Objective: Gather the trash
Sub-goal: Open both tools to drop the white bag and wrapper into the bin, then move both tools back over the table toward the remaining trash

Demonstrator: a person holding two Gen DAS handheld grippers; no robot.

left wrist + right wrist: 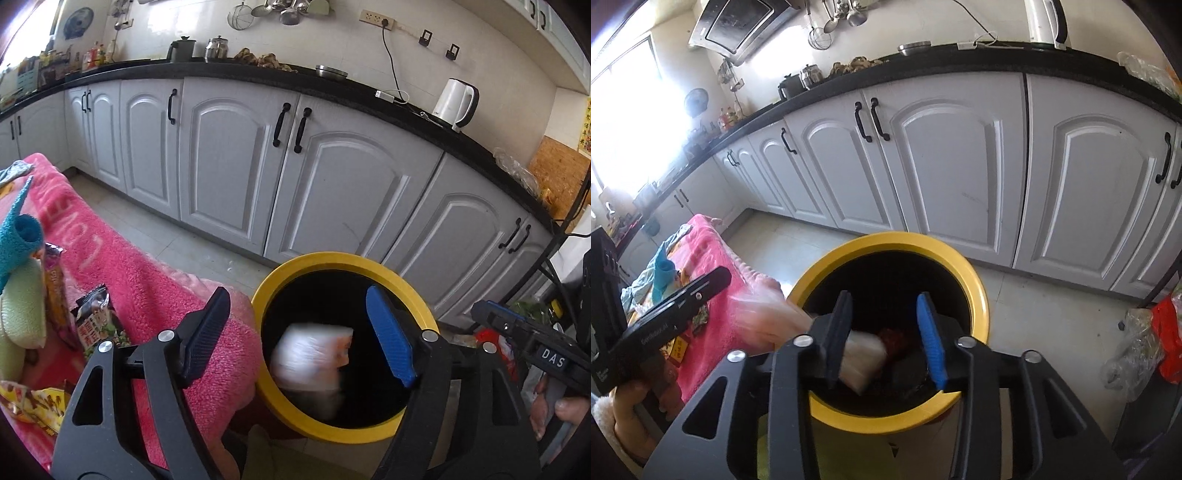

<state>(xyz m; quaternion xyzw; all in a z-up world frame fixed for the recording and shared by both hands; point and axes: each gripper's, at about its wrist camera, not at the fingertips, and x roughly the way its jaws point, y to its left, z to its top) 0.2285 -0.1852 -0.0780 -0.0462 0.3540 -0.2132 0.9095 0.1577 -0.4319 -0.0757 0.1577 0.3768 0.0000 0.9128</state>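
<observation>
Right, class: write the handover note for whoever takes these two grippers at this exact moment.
Left gripper: open, nothing between its fingers, above the yellow-rimmed bin.
Right gripper: open, empty, also over the bin.
A blurred white wrapper is in the bin mouth, clear of both grippers; something red lies deeper inside.
Done: that wrapper is released into the bin.
Left: snack packets remain on the pink blanket to the bin's left. Probably take the nearest next.

White cabinets (229, 155), black countertop (332, 86), white kettle (456, 99), pink blanket (122, 258)
</observation>
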